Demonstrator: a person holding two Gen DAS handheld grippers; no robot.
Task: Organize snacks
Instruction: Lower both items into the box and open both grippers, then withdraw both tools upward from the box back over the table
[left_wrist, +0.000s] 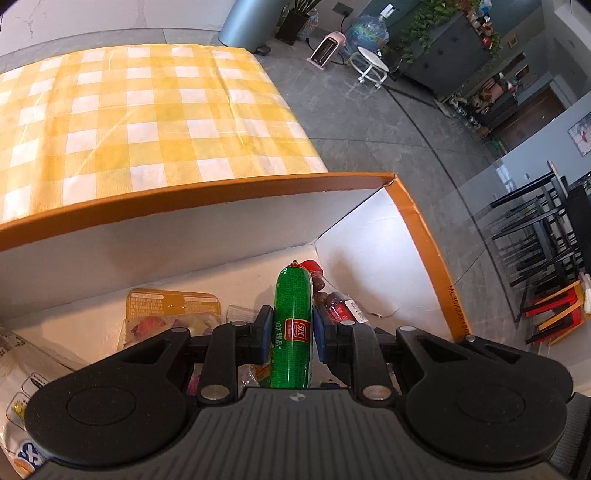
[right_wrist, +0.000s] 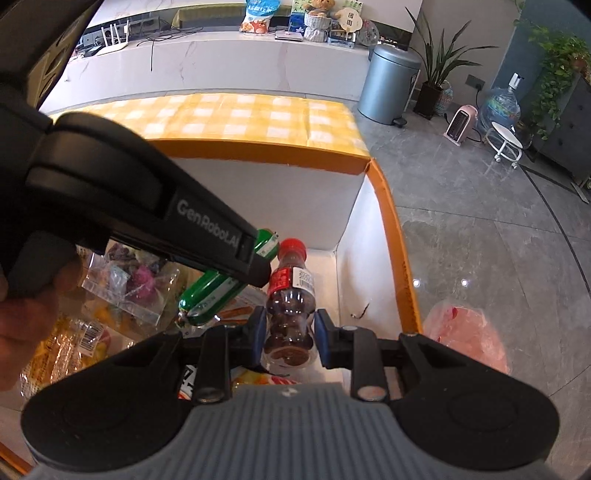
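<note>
Left gripper (left_wrist: 293, 328) fingers clamp a green sausage (left_wrist: 291, 325). Right gripper (right_wrist: 290, 330) fingers flank a cola bottle (right_wrist: 290, 295), contact unclear. Snack bags (right_wrist: 125, 288) crowd the box (right_wrist: 391, 229).

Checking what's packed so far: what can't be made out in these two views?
- Left wrist: green sausage lower end, behind the left gripper.
- Right wrist: cola bottle base, cut off by the right gripper.
- Both: box floor contents, largely hidden by the grippers.

Ahead of the jaws, a worktop (left_wrist: 147, 110) under a yellow checked cloth (right_wrist: 258, 118) carries an orange-rimmed box (left_wrist: 221, 192).
</note>
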